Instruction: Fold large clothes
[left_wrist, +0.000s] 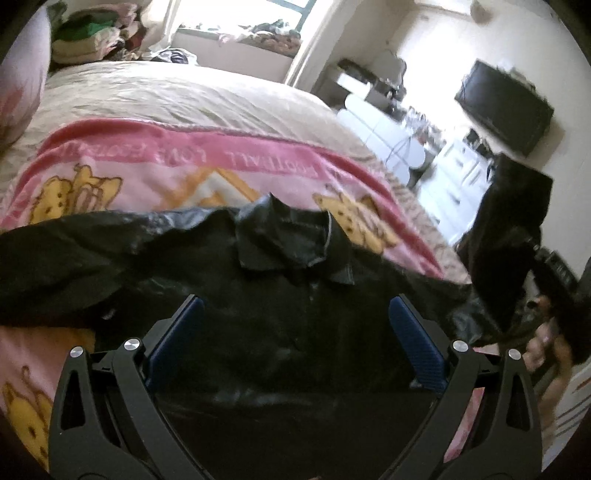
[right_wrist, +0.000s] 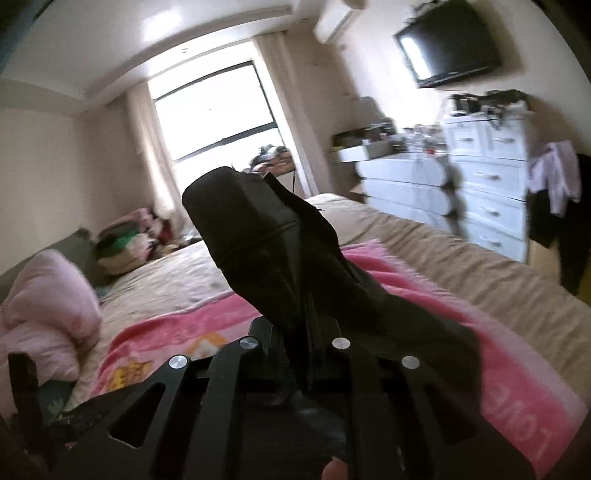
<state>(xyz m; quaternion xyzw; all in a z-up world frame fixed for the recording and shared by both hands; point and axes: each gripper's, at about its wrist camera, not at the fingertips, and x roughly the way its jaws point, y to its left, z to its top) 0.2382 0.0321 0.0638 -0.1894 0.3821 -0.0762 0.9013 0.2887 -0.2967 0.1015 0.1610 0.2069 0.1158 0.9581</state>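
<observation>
A wide bed covered by a wrinkled beige sheet (left_wrist: 177, 96) takes up most of the room, and its far half is seen bare in both views. A pink fleece blanket printed with yellow bears (left_wrist: 192, 170) is spread across the near half, its edge running close to the right side of the bed. Beyond that side, white drawer units (right_wrist: 487, 177) are lined along the wall under a black wall-mounted television (right_wrist: 447, 40). A pile of folded coloured clothes (left_wrist: 88, 33) is stacked at the far left corner by the bright window, and a soft pink pillow (right_wrist: 48, 306) lies at the left edge.

The glossy black leather jacket with a turned-down collar (left_wrist: 280, 266) is laid face up on the pink blanket, collar pointing away, one sleeve stretched out to the left. Its surface is creased and shiny. The other sleeve (right_wrist: 266, 236) is lifted clear of the bed at the right.

The left gripper (left_wrist: 295, 317) is held low above the jacket's chest, its blue-padded jaws wide apart and touching nothing. The right gripper (right_wrist: 295, 332) is raised and tilted upward, its jaws closed together on the lifted sleeve, whose cuff end stands up in front of the camera.
</observation>
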